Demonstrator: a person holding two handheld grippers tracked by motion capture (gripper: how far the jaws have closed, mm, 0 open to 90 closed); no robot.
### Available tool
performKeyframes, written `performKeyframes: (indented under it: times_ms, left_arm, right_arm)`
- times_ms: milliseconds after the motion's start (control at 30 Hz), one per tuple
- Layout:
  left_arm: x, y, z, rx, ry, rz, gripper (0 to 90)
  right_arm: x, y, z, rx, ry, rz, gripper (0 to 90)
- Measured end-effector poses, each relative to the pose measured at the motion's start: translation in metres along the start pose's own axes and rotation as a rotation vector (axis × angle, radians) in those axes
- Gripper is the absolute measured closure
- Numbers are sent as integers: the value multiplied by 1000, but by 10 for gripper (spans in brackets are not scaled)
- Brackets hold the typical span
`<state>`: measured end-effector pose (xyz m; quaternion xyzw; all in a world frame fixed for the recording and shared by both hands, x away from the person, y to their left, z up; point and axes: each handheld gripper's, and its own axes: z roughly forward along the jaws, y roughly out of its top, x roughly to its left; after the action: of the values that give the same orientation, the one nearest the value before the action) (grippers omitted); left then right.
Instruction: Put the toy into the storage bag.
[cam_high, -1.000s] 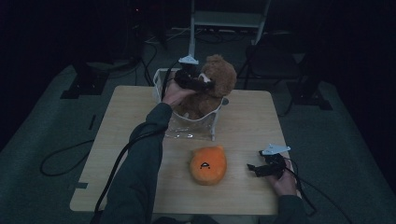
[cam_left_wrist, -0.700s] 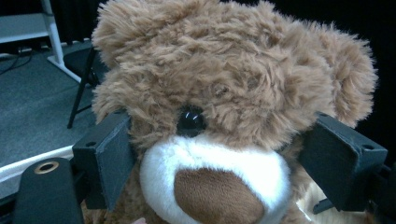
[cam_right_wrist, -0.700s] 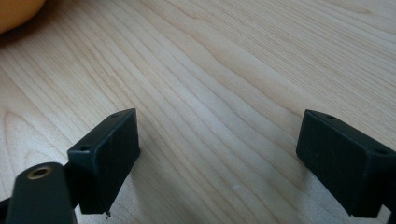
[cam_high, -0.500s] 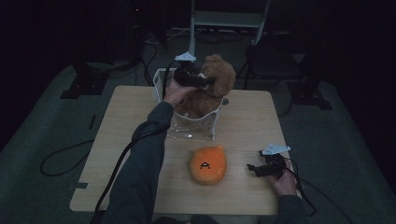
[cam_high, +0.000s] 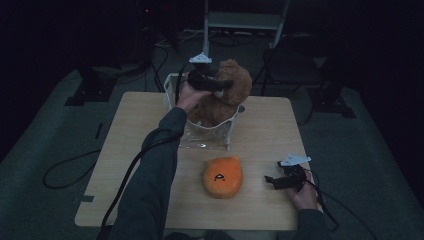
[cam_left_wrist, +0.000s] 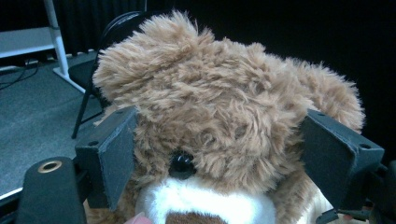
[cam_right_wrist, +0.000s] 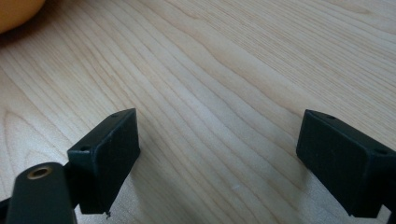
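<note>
Brown teddy bear (cam_left_wrist: 224, 116) between left tongs (cam_left_wrist: 219, 154)

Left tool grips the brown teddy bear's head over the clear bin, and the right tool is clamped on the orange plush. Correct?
Not quite. The right tool holds nothing: the right gripper view shows its jaws open over bare table, the orange plush lying apart. The left tool does grip the teddy bear.
</note>
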<state>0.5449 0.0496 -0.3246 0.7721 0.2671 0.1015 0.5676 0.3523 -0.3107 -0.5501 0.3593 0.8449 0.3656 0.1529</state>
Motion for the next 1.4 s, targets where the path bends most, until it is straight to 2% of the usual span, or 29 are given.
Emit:
performKeyframes:
  times_ms: [167, 533, 633, 767, 933, 1100, 1267, 1333, 1400]
  left_arm:
    - [-3, -1, 2, 38, 4, 15, 225]
    - [-6, -7, -4, 196, 13, 74, 242]
    - [-7, -7, -4, 180, 31, 80, 236]
    - [-6, -6, -3, 145, 32, 64, 227]
    - [-7, -5, -3, 51, 41, 31, 224]
    - [-8, -5, 3, 91, 51, 43, 243]
    - [-10, -10, 2, 130, 55, 67, 279]
    - [-12, -11, 2, 162, 50, 78, 295]
    - [-15, -14, 5, 214, 54, 100, 305]
  right_arm:
    - [0, 0, 0, 0, 0, -1, 125]
    - [0, 0, 0, 0, 0, 0, 125]
    - [0, 0, 0, 0, 1, 1, 125]
    - [0, 0, 0, 1, 0, 2, 125]
    - [0, 0, 0, 1, 0, 2, 125]
    - [0, 0, 0, -1, -1, 0, 125]
    - [0, 0, 0, 1, 0, 2, 125]
    - [0, 0, 0, 1, 0, 2, 125]
    - [0, 0, 0, 1, 0, 3, 125]
